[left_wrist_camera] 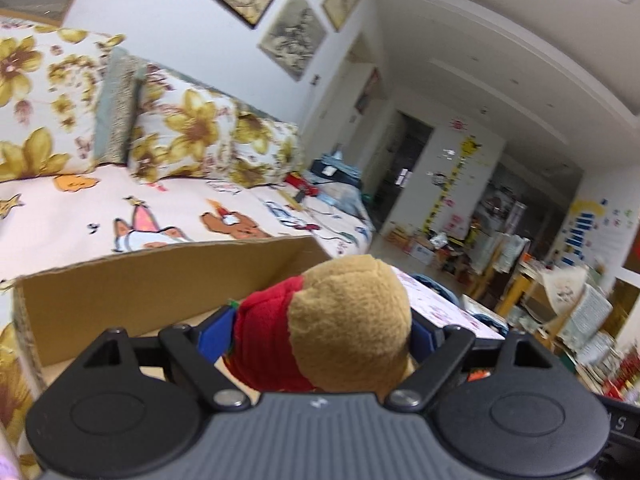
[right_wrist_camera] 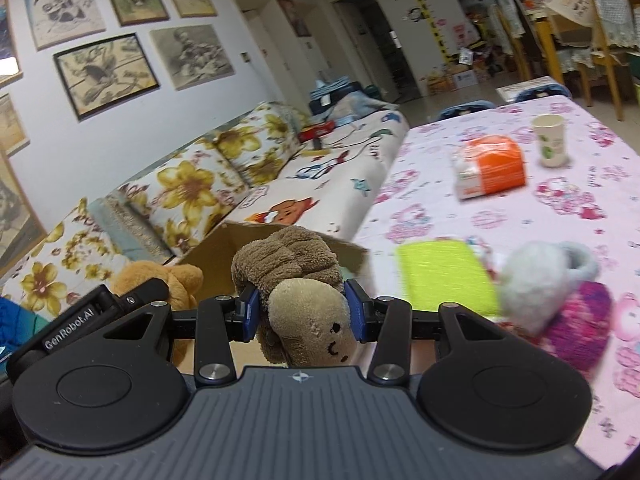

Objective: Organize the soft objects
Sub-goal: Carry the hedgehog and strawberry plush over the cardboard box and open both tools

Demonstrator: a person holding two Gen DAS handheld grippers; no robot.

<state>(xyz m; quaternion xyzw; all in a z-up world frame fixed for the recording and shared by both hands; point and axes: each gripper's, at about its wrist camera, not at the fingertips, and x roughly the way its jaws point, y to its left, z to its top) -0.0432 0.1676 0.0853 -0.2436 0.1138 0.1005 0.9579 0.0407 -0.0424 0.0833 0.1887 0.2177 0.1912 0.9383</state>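
Observation:
My left gripper (left_wrist_camera: 320,332) is shut on a tan plush bear in a red shirt (left_wrist_camera: 344,320), its blue pads (left_wrist_camera: 218,332) pressing both sides. An open cardboard box (left_wrist_camera: 160,280) lies just beyond and below it, in front of the sofa. My right gripper (right_wrist_camera: 303,310) is shut on a brown plush with a stitched smiling face (right_wrist_camera: 296,280). It hangs near the same cardboard box (right_wrist_camera: 218,248). In the right wrist view the bear (right_wrist_camera: 160,280) and the left gripper's body (right_wrist_camera: 80,320) show at the left.
A pink-clothed table (right_wrist_camera: 560,220) on the right carries a yellow-green cloth (right_wrist_camera: 444,276), a white fluffy item (right_wrist_camera: 536,280), a pink-purple knit piece (right_wrist_camera: 580,324), an orange package (right_wrist_camera: 490,168) and a paper cup (right_wrist_camera: 550,140). A floral sofa (left_wrist_camera: 192,128) runs along the wall.

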